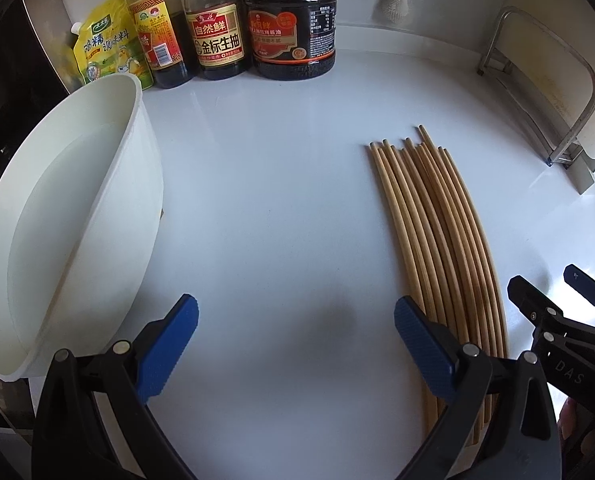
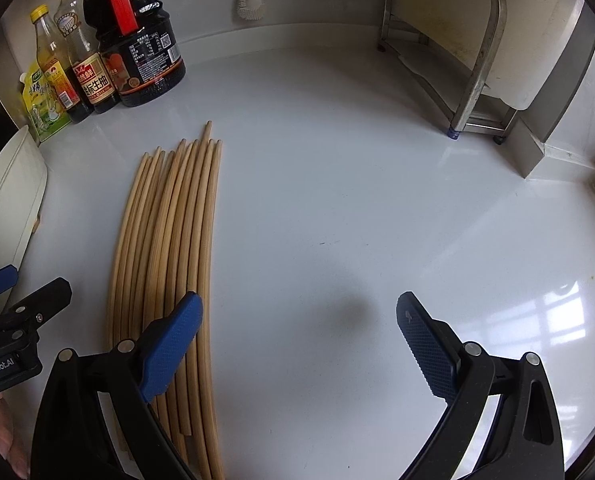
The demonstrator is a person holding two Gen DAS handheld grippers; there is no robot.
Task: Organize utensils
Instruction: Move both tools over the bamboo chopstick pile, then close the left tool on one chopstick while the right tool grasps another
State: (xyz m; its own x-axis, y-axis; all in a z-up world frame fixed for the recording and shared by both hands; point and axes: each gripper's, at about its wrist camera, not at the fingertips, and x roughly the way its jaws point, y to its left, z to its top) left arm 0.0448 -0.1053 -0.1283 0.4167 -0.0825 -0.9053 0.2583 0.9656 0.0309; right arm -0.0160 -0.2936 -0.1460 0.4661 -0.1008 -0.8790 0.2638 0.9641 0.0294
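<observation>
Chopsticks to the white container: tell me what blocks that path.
Nothing visible does. Bare countertop lies between the chopsticks and the white container; the sauce bottles stand farther back.

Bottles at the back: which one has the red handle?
The big dark jug, rightmost in the row and widest. The two slimmer bottles and the yellow pouch to its left have none.

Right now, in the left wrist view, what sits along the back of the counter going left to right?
Yellow pouch → yellow-label bottle → soy sauce bottle → big dark jug → white brush → metal rack.
</observation>
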